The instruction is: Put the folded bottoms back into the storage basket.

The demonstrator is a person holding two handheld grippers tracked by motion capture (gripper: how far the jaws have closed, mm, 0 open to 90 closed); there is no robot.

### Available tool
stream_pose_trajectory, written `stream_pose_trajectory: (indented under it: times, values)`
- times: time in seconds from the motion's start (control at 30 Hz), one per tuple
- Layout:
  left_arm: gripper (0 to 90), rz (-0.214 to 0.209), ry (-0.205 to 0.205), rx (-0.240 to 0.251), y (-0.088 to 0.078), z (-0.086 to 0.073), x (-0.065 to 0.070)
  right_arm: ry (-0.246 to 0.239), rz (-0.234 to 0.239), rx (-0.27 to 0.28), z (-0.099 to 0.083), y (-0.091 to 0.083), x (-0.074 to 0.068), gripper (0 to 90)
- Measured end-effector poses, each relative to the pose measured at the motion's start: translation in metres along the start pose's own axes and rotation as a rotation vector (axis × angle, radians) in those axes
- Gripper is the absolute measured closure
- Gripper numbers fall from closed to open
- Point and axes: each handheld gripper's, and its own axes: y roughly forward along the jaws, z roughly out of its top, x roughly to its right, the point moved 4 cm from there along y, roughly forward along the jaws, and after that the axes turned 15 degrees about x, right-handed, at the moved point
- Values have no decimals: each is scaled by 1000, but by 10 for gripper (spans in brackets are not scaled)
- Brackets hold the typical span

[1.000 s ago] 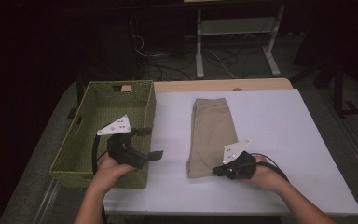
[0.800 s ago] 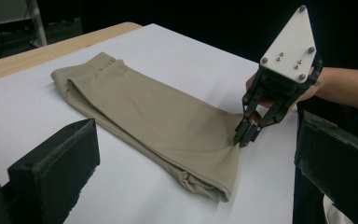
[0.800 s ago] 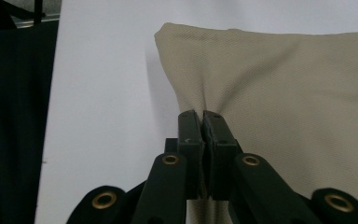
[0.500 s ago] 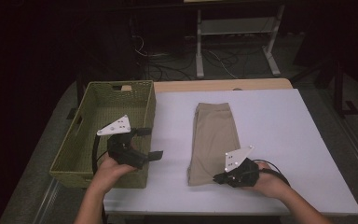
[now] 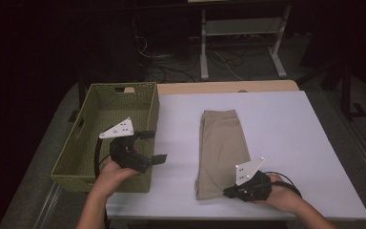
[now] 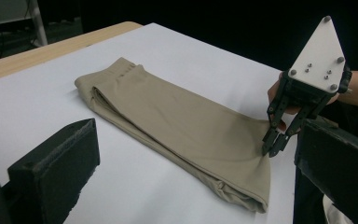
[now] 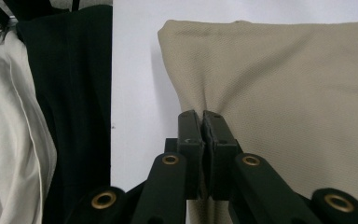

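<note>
Right of the basket (image 5: 88,143), I see folded trousers (image 5: 221,143) running lengthwise away from me; right gripper (image 5: 229,192) pinches their near edge, left gripper (image 5: 153,147) gapes wide.

Light falls from above on the white rectangular tabletop (image 5: 276,138), leaving the room across the upper frame nearly black. The pictures are soft and grainy. The black jaws blur at the bottom of each gripper view.

The room is dark beyond the lit white tabletop (image 5: 276,124), whose far edge shows a wooden strip (image 5: 228,87). Behind it, a white metal stand (image 5: 240,40) rises from the grey floor (image 5: 52,138), with loose cables (image 5: 171,67) beside its feet.
</note>
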Motion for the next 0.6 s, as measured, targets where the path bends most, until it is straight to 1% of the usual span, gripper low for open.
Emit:
stream_pose_trajectory:
  times: [0.13, 0.23, 0.27, 0.37, 0.4, 0.43, 0.5, 0.53, 0.57, 0.6]
  values:
    - [0, 0, 0, 0, 0, 0, 0, -5, -2, -14, -1, 3, 0, 846]
    - [1, -1, 0, -1, 0, 0, 0, -2, -1, -12, -1, 3, 0, 837]
    - [1, -1, 0, -1, 0, 0, 0, 4, 4, -7, -1, 3, -1, 819]
    - [0, 0, 0, 0, 0, 0, 0, 12, 7, 20, 2, 2, -2, 724]
    - [0, 1, 0, -1, 0, 0, 0, 5, 2, 28, 3, 2, -2, 685]
    - [0, 1, 0, -1, 0, 0, 0, 12, -9, 34, 4, 2, -2, 654]
    - [0, 2, 0, -1, 0, 0, 0, 18, -14, 40, 4, 1, -1, 618]
    - [1, 3, -1, -1, 0, 0, 0, 25, -32, 52, 4, -2, 0, 563]
    - [0, 2, -1, -1, 0, 0, 0, 32, -44, 60, 4, -3, 1, 541]
    - [0, 2, -1, -1, 0, 0, 0, 32, -44, 60, 4, -3, 1, 541]
